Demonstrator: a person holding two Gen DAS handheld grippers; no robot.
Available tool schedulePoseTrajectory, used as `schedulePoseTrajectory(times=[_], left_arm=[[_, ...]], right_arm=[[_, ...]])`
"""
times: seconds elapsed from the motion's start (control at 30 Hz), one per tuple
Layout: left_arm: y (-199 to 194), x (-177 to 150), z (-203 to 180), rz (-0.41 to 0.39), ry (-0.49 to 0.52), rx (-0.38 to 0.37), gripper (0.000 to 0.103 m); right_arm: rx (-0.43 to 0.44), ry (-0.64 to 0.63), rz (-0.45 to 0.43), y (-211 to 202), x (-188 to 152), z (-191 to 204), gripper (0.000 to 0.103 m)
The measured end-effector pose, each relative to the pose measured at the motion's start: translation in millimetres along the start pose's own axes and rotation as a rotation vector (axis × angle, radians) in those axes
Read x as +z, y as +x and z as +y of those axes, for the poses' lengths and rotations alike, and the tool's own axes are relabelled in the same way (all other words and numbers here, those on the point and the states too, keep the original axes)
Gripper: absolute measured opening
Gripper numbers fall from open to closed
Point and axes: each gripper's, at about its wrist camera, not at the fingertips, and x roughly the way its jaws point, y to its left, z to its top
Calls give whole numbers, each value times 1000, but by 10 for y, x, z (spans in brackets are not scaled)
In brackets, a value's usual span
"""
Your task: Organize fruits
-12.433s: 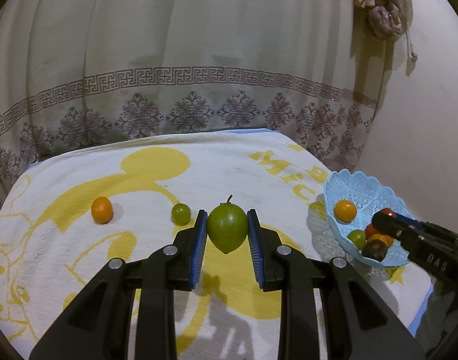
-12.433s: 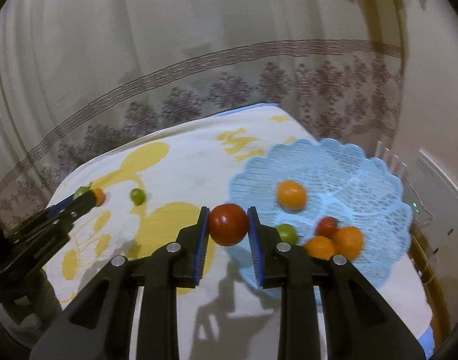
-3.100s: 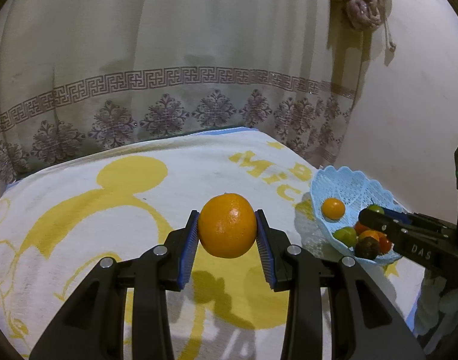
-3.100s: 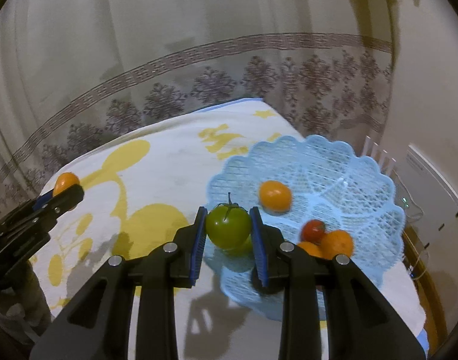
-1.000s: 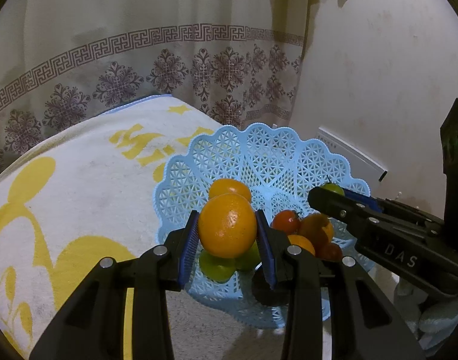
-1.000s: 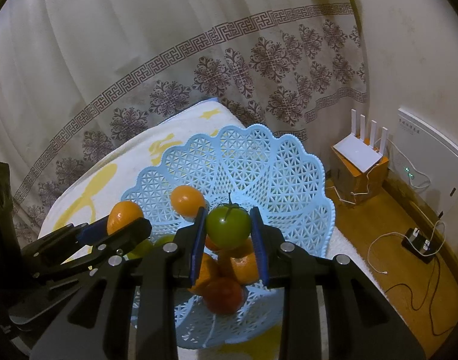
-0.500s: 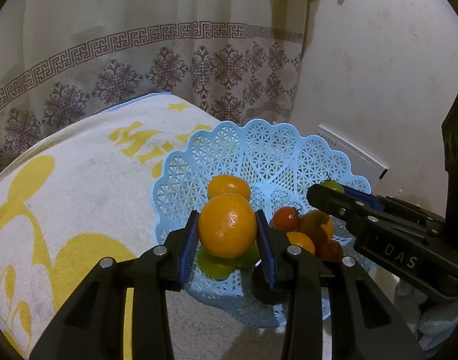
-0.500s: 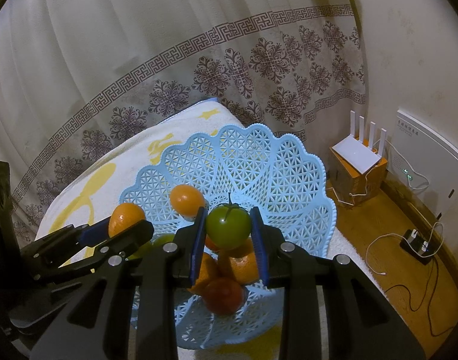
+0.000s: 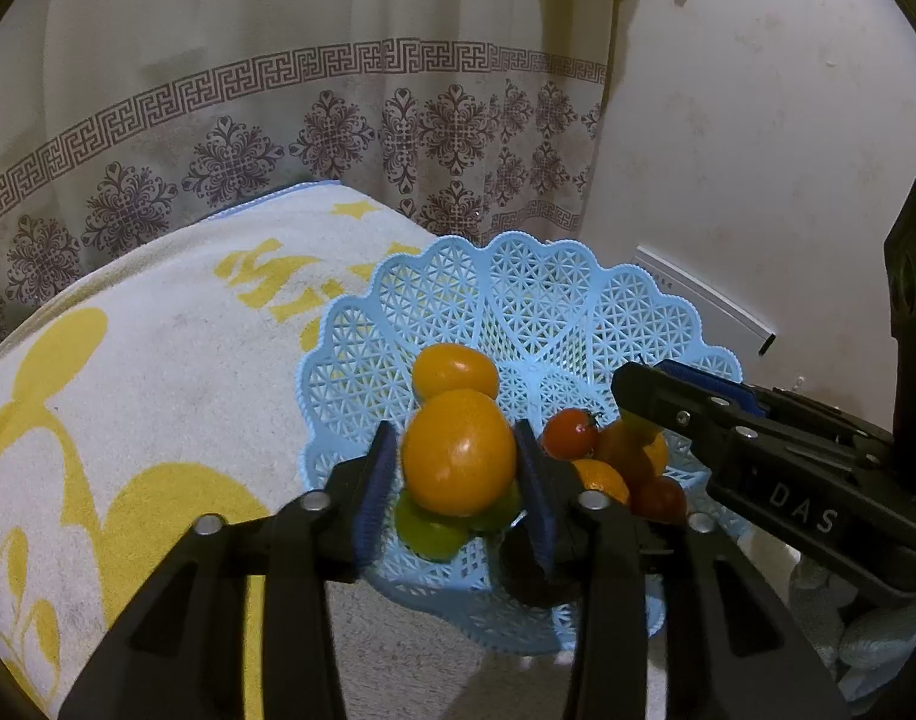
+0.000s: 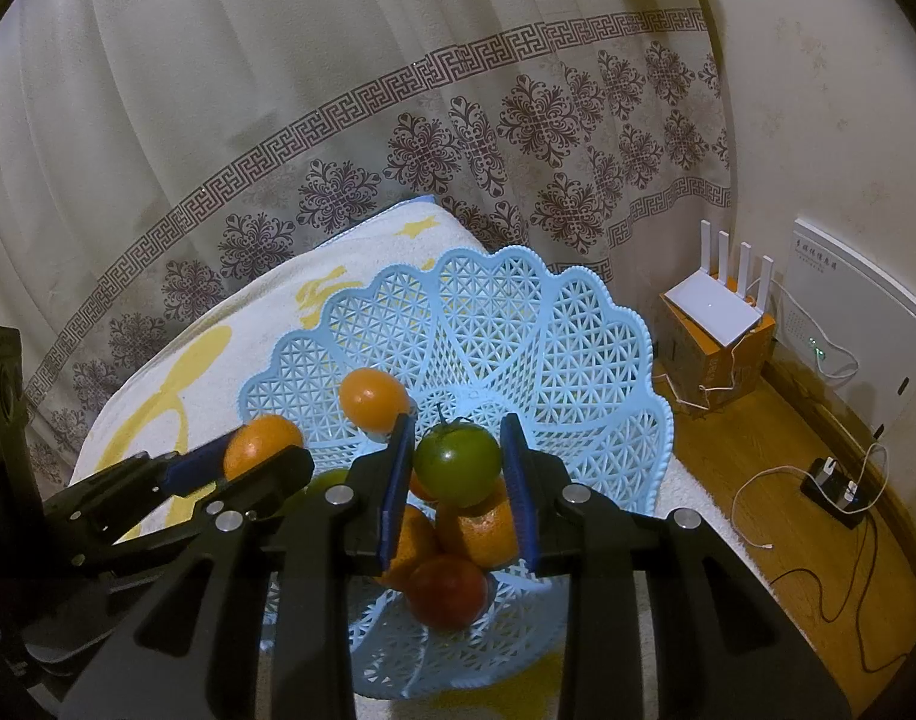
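My left gripper (image 9: 458, 468) is shut on a large orange (image 9: 458, 453) and holds it over the near left part of the light blue lattice basket (image 9: 518, 294). My right gripper (image 10: 458, 468) is shut on a green tomato (image 10: 456, 465) and holds it over the pile in the basket (image 10: 518, 324). The basket holds an orange (image 9: 454, 369), a red tomato (image 9: 569, 433), green fruits (image 9: 428, 528) and several more oranges and tomatoes. The right gripper also shows in the left wrist view (image 9: 668, 384), and the left gripper with its orange (image 10: 260, 444) shows in the right wrist view.
The basket sits at the right end of a white towel with yellow print (image 9: 158, 360). A patterned curtain (image 9: 278, 90) hangs behind. Beyond the table edge are a wooden floor, a white router on an orange box (image 10: 719, 312), cables and a wall panel (image 10: 848, 312).
Both grippers have held almost still over the basket for the last second, each keeping its fruit. The left gripper has eased back slightly from the basket.
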Motion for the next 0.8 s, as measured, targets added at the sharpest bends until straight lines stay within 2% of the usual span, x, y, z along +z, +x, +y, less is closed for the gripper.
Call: schedulePoseTrajectory(times=[0.03, 0.1, 0.17, 0.3, 0.37, 0.47, 0.63, 0.7, 0.8], left_arm=[[-23, 2, -5, -12, 1, 8, 62], [-66, 12, 20, -29, -12, 20, 68], [-98, 25, 59, -35, -29, 21, 77], [-159, 27, 102, -49, -39, 42, 79], [-197, 21, 109, -57, -42, 63, 86], [-241, 10, 103, -64, -32, 99, 88], [-355, -34, 90, -81, -15, 137, 91], [-401, -53, 98, -90, -17, 153, 93], [-476, -91, 103, -101, -13, 182, 93]], right_arm=[[-4, 3, -2, -2, 2, -4, 34], [-6, 25, -18, -34, 6, -37, 49], [-13, 37, -40, -83, 21, -58, 56], [-25, 62, -68, -169, 56, -123, 60], [-34, 72, -78, -206, 72, -152, 64], [-42, 82, -93, -260, 80, -178, 69], [-54, 87, -119, -357, 47, -186, 85], [-54, 81, -121, -393, 12, -178, 95], [-73, 59, -116, -428, -47, -161, 97]])
